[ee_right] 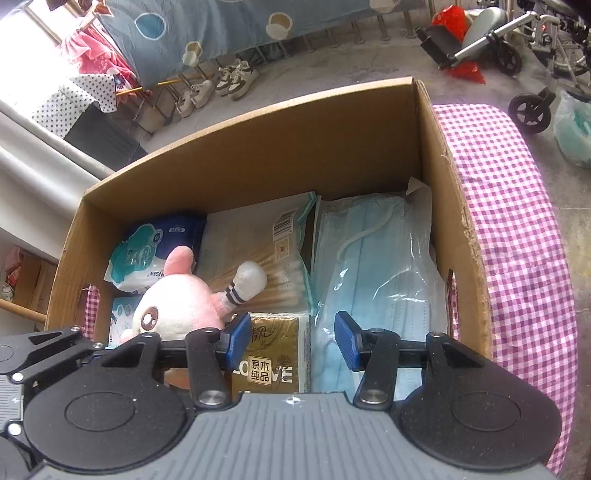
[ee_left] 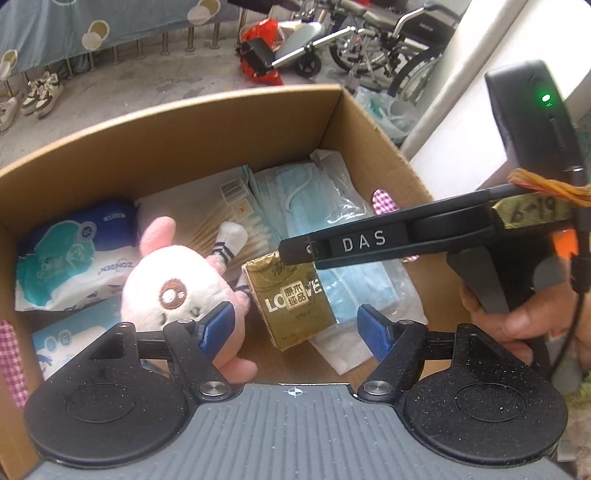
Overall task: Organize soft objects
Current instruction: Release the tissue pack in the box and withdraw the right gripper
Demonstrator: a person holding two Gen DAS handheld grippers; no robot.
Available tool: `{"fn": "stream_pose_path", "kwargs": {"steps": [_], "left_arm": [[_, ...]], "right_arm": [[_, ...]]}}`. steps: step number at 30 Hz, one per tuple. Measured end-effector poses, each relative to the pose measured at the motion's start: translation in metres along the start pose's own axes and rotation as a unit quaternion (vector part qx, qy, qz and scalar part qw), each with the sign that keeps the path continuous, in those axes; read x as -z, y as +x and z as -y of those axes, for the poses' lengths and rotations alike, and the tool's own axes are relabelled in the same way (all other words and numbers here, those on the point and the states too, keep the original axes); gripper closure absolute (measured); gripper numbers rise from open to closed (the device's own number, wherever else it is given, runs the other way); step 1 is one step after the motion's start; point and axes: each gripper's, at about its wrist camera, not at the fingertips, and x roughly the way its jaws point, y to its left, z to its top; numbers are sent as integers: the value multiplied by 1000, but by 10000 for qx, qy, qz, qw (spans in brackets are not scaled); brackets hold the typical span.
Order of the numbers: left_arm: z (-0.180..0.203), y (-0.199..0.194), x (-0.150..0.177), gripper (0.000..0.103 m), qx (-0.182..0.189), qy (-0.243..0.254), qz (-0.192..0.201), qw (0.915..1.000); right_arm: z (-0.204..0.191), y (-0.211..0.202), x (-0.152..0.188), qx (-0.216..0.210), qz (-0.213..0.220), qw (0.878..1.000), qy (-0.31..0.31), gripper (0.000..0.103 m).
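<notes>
A cardboard box (ee_left: 184, 122) (ee_right: 258, 122) holds soft goods. A pink and white plush toy (ee_left: 173, 288) (ee_right: 184, 306) lies at its near left, over a wet-wipes pack (ee_left: 74, 254) (ee_right: 147, 251). A gold tissue pack (ee_left: 291, 306) (ee_right: 273, 332) lies beside the toy, with bagged blue face masks (ee_left: 314, 206) (ee_right: 380, 266) on the right. My left gripper (ee_left: 295, 326) is open above the tissue pack, its left pad in front of the toy. My right gripper (ee_right: 291, 339) is open over the tissue pack and masks; its fingers (ee_left: 351, 240) reach in from the right.
A cotton-swab pack (ee_right: 251, 243) lies at the back of the box. The box stands on a pink checked cloth (ee_right: 517, 221). A hand (ee_left: 524, 314) holds the right gripper's handle. Beyond are shoes (ee_left: 40, 92), a wheelchair (ee_left: 388, 40) and a hanging blue sheet (ee_right: 221, 33).
</notes>
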Motion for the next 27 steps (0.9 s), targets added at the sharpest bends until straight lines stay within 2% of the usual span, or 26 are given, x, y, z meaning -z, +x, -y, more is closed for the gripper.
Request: {"fn": "stream_pose_path", "kwargs": {"steps": [3, 9, 11, 15, 18, 22, 27], "left_arm": [[0, -22, 6, 27, 40, 29, 180, 9998], [0, -88, 33, 9, 313, 166, 681, 9970], [-2, -115, 48, 4, 439, 258, 934, 9943], [-2, -161, 85, 2, 507, 372, 1466, 9872], [-4, -184, 114, 1, 527, 396, 1707, 9831], [-11, -198, 156, 1, 535, 310, 1936, 9791], [-23, -176, 193, 1, 536, -27, 1749, 9831]], "right_arm": [[-2, -15, 3, -114, 182, 9998, 35, 50], [-16, -69, 23, -318, 771, 9963, -211, 47], [-20, -91, 36, -418, 984, 9939, -281, 42], [-30, -133, 70, -705, 1398, 9868, -407, 40], [-34, -158, 101, -913, 1666, 9808, -447, 37], [-36, -177, 144, -1226, 1935, 9727, -370, 37], [-28, -168, 195, -1438, 2043, 9683, 10, 37]]}}
